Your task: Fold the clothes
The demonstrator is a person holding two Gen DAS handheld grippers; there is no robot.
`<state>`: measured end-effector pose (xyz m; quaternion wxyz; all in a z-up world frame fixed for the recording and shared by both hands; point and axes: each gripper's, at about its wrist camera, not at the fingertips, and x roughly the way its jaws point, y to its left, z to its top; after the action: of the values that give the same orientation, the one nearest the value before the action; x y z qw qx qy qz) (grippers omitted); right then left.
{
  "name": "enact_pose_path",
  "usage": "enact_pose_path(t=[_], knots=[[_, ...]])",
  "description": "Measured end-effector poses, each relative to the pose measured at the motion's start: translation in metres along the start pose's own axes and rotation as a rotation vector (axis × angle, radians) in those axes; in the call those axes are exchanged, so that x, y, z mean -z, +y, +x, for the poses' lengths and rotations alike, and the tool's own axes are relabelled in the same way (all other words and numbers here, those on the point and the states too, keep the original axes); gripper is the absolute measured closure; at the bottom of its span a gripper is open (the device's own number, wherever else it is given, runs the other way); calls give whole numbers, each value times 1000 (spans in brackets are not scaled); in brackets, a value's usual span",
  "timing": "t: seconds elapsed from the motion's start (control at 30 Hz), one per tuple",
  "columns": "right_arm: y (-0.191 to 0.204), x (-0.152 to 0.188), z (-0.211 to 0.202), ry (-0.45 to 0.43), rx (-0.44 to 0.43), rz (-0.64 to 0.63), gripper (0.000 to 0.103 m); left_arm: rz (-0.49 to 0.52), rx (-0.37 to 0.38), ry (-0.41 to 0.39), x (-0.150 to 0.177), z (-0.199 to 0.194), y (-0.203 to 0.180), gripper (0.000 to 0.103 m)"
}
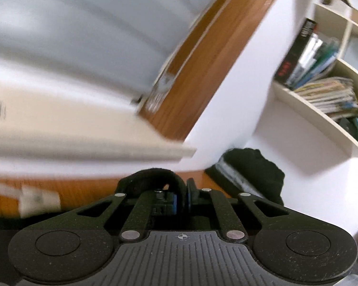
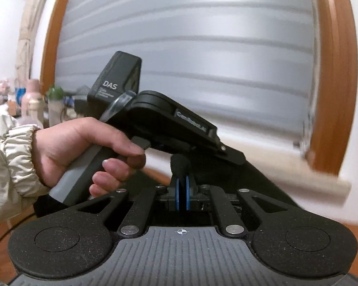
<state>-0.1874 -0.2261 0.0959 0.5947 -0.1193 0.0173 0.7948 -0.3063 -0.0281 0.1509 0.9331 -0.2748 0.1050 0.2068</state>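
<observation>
Both tongs, left tongs (image 1: pixel 181 191) and right tongs (image 2: pixel 182 178), are pinching the black garment (image 1: pixel 253 166); the thin pinch of cloth could slip out if pulled unevenly.

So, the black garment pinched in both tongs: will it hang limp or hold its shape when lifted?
Probably limp: the black garment drapes away in a soft sheet below the left tongs. It looks light and thin, since it bunches into a small fold between the right tongs. The fuzzy surface suggests little slipping.
</observation>
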Motion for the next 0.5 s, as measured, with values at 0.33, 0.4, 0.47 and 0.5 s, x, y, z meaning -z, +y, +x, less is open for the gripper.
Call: enact_pose_path(t=[0.33, 0.4, 0.47, 0.5], knots=[[22, -142, 10, -221, -55, -61, 97, 195, -98, -89, -127, -99, -58, 97], [34, -157, 14, -242, -83, -63, 97, 220, -132, -105, -136, -124, -63, 97], [47, -167, 19, -256, -113, -65, 97, 224, -158, -117, -136, -145, -62, 97], [54, -168, 22, -259, -129, -67, 97, 218, -169, -121, -134, -155, -58, 97]])
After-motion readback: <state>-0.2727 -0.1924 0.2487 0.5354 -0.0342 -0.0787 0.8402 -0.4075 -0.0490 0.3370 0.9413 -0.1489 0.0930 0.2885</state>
